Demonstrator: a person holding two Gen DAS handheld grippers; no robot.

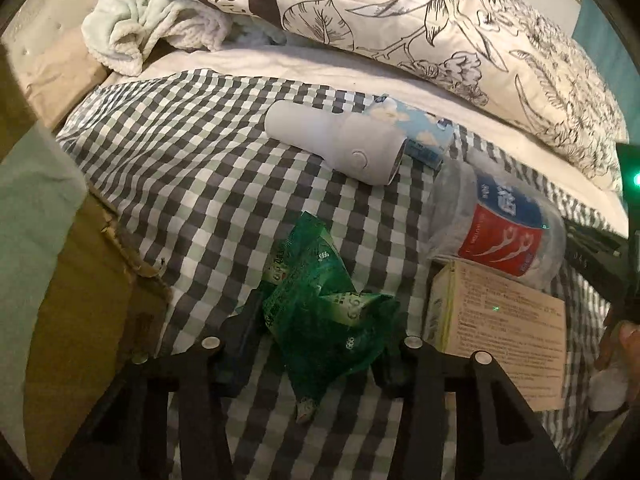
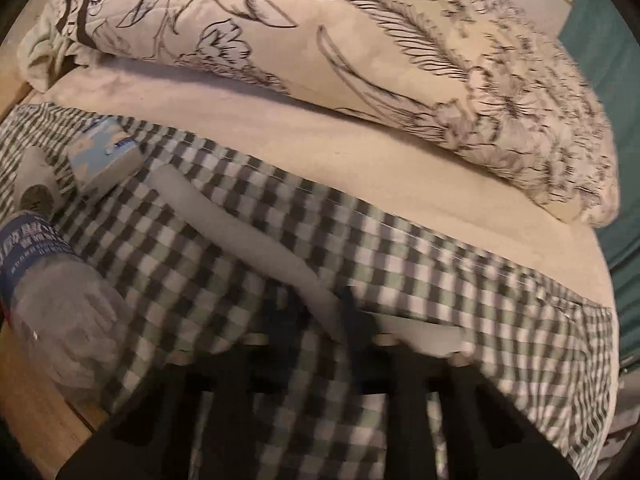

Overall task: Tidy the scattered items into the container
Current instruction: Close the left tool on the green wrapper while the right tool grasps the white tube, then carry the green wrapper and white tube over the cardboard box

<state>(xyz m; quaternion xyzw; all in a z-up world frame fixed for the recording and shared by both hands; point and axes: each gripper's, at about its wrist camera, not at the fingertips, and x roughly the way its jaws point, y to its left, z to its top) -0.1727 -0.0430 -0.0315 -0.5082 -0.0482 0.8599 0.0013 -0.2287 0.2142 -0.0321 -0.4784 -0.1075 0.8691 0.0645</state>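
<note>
In the left wrist view my left gripper (image 1: 320, 344) is shut on a crumpled green plastic packet (image 1: 320, 312) over the checked bedspread (image 1: 192, 168). Ahead lie a white cylindrical device (image 1: 340, 142), a light blue tissue pack (image 1: 416, 132), a clear water bottle with a red and blue label (image 1: 500, 228) and a beige box (image 1: 504, 320). In the blurred right wrist view my right gripper (image 2: 320, 320) is shut on a long white flat strip (image 2: 240, 232). The bottle (image 2: 52, 300) and the tissue pack (image 2: 104, 152) lie to its left.
A brown cardboard box (image 1: 100, 320) stands at the bed's left side. A floral pillow (image 1: 440, 32) and a pale green towel (image 1: 136, 28) lie at the head of the bed. The pillow (image 2: 360, 52) also fills the top of the right wrist view.
</note>
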